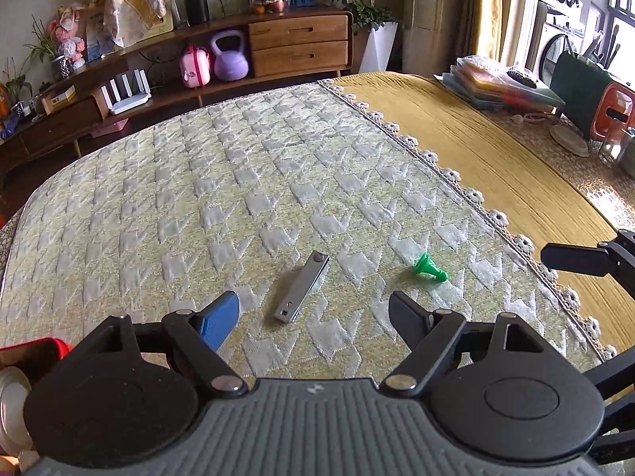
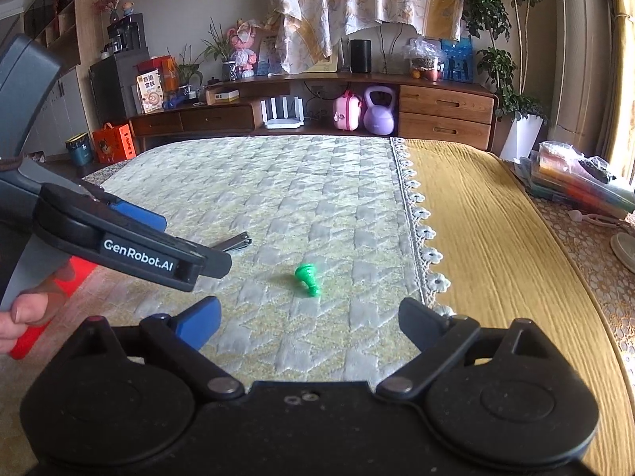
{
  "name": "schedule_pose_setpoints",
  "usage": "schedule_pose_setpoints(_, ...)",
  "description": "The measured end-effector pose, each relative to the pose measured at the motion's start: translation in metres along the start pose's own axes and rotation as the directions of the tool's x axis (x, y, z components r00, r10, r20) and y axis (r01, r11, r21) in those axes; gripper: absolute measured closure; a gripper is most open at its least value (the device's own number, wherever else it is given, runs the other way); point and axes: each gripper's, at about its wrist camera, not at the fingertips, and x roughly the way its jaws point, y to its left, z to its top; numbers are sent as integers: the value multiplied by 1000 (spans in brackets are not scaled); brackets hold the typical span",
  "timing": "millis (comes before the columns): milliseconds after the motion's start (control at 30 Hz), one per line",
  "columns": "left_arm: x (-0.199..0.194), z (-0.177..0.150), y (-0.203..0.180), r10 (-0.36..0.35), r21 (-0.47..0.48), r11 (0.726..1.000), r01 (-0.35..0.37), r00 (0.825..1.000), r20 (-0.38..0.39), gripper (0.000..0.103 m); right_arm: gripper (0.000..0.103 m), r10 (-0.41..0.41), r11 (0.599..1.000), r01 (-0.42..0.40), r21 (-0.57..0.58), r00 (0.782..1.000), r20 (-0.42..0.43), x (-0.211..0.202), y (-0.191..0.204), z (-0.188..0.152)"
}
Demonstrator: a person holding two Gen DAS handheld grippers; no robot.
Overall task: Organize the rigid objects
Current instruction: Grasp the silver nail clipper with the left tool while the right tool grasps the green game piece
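A metal nail clipper (image 1: 301,287) lies on the quilted pale-green cover (image 1: 238,198), just ahead of my left gripper (image 1: 313,311) and between its open fingers without touching them. A green chess pawn (image 1: 430,267) lies on its side to the clipper's right. In the right wrist view the pawn (image 2: 307,277) sits just beyond my right gripper (image 2: 309,313), whose jaws stand wide with nothing between them. There the left gripper's body hides most of the clipper (image 2: 238,242). A hand (image 2: 16,317) holds the left gripper.
A yellow cloth (image 1: 496,166) with a lace edge covers the surface to the right. Stacked folders (image 1: 496,87) and a plate lie at its far right. A red box (image 1: 43,351) and a tin sit at the near left. A wooden sideboard (image 2: 436,107) stands behind.
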Motion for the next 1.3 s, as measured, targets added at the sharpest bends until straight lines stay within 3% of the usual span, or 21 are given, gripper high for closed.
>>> schedule_pose_setpoints(233,26,8,1,17,33,999,-17,1000,-7,21,18,25,999,-26,-35,999,-21,29,-2,7)
schedule_pose_setpoints(300,30,9,1,27,36,999,-27,1000,-1,21,29,34,998,-35,-42,999,-33,36,-3,8)
schedule_pose_setpoints(367,35,10,1,22,45,999,-22,1000,0,23,33,33,998,-35,-45,999,-40,43,-5,8)
schedule_pose_setpoints(467,42,10,0,6,44,999,-5,1000,-15,41,41,41,998,-42,-41,998,-41,49,-8,8)
schedule_pose_setpoints(533,43,10,0,-10,37,999,10,1000,-5,44,49,34,998,-35,-45,999,-31,51,-9,9)
schedule_pose_setpoints(667,42,10,-1,-43,37,998,42,999,4,64,67,26,998,-27,-56,999,-19,53,-8,10)
schedule_pose_setpoints(767,41,9,-4,-33,39,999,33,999,15,71,77,21,997,-22,-71,1000,-8,54,-4,10)
schedule_pose_setpoints(833,40,8,-5,-26,39,999,25,999,21,77,88,10,996,-11,-93,1000,-2,54,0,9)
schedule_pose_setpoints(900,40,8,-4,-10,32,999,9,1000,20,88,88,-8,994,8,-111,1000,3,54,5,9)
schedule_pose_setpoints(967,40,8,-3,5,18,1000,-6,1000,15,91,88,-18,993,19,-116,1000,6,53,8,8)
schedule_pose_setpoints(1300,27,0,-3,12,-16,1000,-12,1000,-17,92,88,-16,996,16,-90,1000,3,35,16,2)
